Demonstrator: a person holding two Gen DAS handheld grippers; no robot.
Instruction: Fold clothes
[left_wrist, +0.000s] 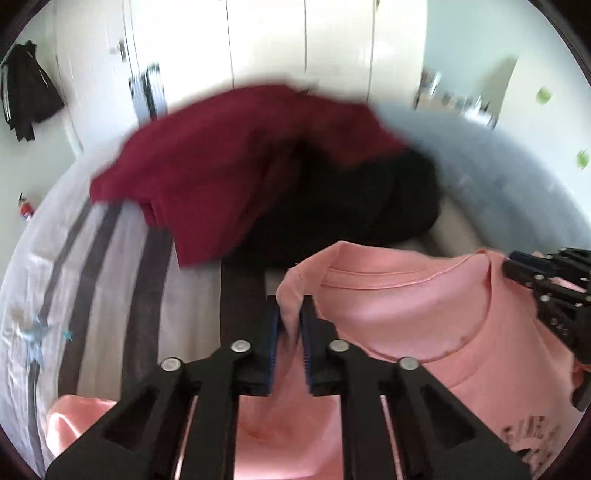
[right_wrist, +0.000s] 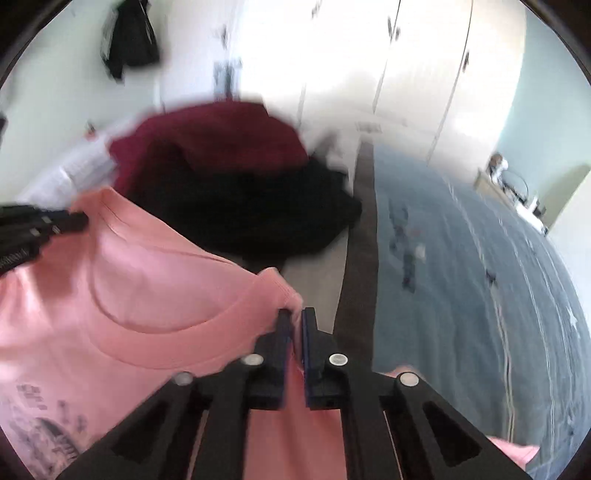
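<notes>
I hold a pink T-shirt (left_wrist: 413, 317) with a dark print, stretched between both grippers above the bed, collar facing me. My left gripper (left_wrist: 290, 314) is shut on the shirt's left shoulder. My right gripper (right_wrist: 294, 325) is shut on the other shoulder of the pink T-shirt (right_wrist: 110, 302). Each gripper shows at the edge of the other's view: the right gripper (left_wrist: 517, 269) and the left gripper (right_wrist: 79, 221). The views are blurred.
A dark red garment (left_wrist: 229, 162) lies on a black garment (left_wrist: 351, 206) in a pile on the bed beyond the shirt. The bed has a striped white sheet (left_wrist: 92, 277) and a blue-grey cover (right_wrist: 461, 277). White wardrobe doors (left_wrist: 295, 40) stand behind.
</notes>
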